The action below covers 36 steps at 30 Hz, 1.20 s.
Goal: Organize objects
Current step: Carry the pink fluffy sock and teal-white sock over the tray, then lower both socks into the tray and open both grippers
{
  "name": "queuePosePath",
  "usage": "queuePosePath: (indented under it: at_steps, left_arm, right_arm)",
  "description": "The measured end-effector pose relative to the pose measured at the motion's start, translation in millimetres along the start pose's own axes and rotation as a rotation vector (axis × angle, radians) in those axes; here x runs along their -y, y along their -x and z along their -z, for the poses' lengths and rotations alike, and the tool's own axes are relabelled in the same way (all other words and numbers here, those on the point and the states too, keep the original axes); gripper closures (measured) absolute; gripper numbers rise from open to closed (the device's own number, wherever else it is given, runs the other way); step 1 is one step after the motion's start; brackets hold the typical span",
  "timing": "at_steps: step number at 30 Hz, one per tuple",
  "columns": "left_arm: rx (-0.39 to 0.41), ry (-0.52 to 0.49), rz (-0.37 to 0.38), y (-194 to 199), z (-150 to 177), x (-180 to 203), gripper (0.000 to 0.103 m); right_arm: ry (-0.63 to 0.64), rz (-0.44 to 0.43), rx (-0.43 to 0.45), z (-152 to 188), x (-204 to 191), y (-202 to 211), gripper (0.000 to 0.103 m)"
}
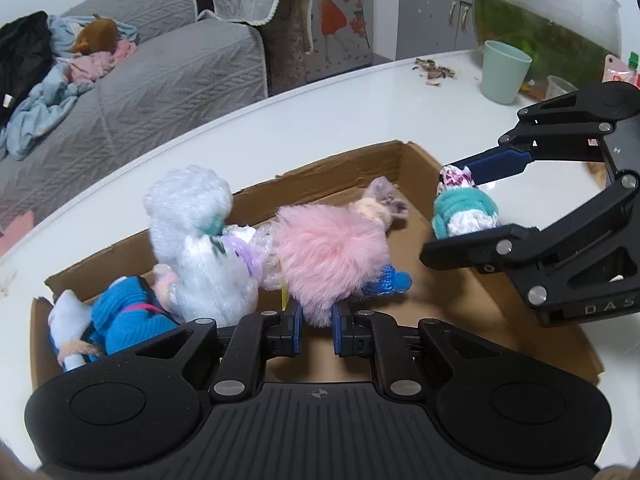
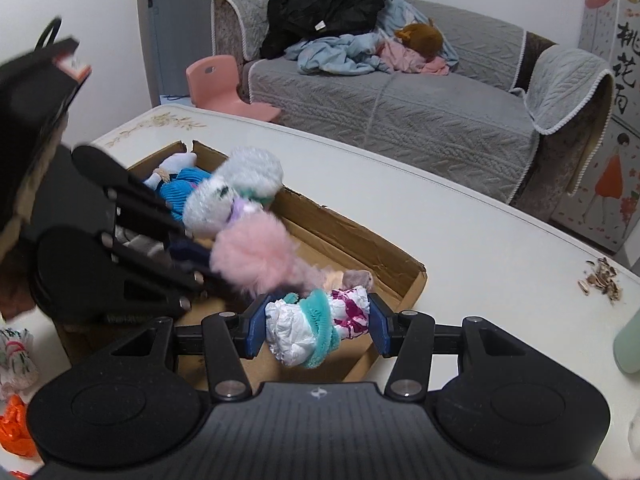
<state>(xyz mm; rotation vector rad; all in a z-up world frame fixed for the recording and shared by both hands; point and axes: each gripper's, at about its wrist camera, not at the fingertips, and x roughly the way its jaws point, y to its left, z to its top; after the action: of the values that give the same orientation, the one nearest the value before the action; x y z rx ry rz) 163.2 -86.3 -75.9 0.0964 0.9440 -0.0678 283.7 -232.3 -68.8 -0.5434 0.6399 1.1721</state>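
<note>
left gripper point(image 1: 316, 320): fingers clamped on the lower edge of the pink fluffy doll point(image 1: 332, 256), doll inside the cardboard tray point(image 1: 500, 308); probably nudging it tight into the row.
right gripper point(image 2: 316, 326): squeezing the small teal-banded doll point(image 2: 316, 324) end to end, held sideways above the tray's open end; likely the next slot.
row: blue knit doll point(image 1: 124, 316), white plush bear point(image 1: 200, 240), pink doll touching, packed from one end to save room.
table point(image 1: 320, 112): green cup point(image 1: 505, 71), fishbowl point(image 1: 548, 28) well apart, not involved.
</note>
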Motion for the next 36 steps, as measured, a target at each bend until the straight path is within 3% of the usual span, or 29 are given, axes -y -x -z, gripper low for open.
queuePosePath:
  at_steps: [13, 32, 36]
  left_arm:
    - [-0.041, -0.064, 0.043, -13, -8, -1, 0.085]
    - [-0.066, -0.061, 0.044, -16, -18, -2, 0.084]
    - [-0.073, -0.043, 0.051, -15, -17, -3, 0.077]
  right_arm:
    - [0.074, -0.017, -0.058, 1, 2, -27, 0.056]
    - [0.145, -0.011, -0.046, 3, 3, -31, 0.055]
    - [0.146, -0.015, -0.051, 3, 4, -31, 0.055]
